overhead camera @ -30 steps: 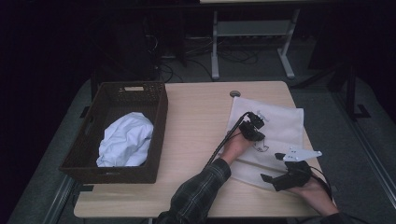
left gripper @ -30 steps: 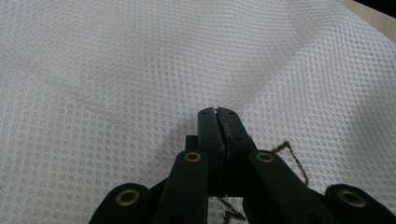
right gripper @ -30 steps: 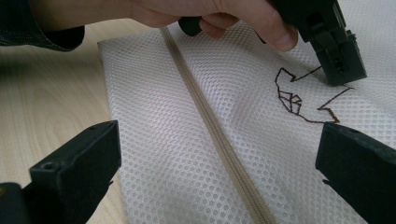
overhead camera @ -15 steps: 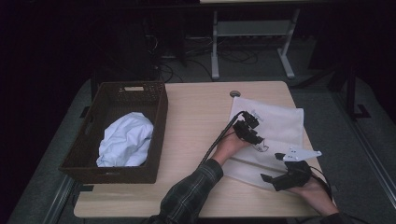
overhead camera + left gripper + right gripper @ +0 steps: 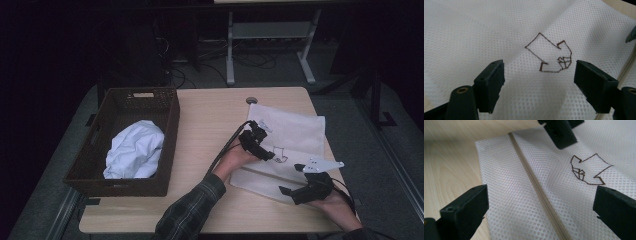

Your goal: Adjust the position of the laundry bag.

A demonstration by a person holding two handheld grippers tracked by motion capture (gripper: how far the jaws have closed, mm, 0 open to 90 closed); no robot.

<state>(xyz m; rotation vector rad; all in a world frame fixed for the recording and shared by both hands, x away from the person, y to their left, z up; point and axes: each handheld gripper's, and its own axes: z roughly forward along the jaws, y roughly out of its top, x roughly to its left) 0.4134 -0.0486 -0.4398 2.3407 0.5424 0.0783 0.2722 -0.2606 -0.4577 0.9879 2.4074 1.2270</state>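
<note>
1. The left gripper [image 5: 266, 150] has just been opening: a second ago its jaws sat closed low on the white mesh laundry bag [image 5: 295, 131], and now they stand spread, as the left gripper view shows, with bare mesh and the drawn arrow mark [image 5: 551, 56] between them and nothing pinched.
2. The same hand has also shifted since then, up and away from the near part of the bag toward its middle. In the high view it now hovers just above the mesh beside the drawn mark.
3. The bag lies flat on the right half of the tabletop [image 5: 210, 120], its near edge close to the right gripper [image 5: 290, 192]. Its beige zipper [image 5: 534, 185] runs along the panel, and the slider cannot be made out.
4. The right gripper sits where it was a second ago, at the bag's near corner. Its jaws are spread wide on either side of the zipper line, touching nothing.
5. The brown basket [image 5: 170, 120] at the left of the tabletop holds a crumpled pale blue garment [image 5: 135, 152], well apart from the bag and untouched.
6. My reading: the left hand has let go of the mesh, so neither hand has a hold on the bag at this moment. The work looks like opening the bag to take the garment; a new grip near the zipper seems the likely next need.
</note>
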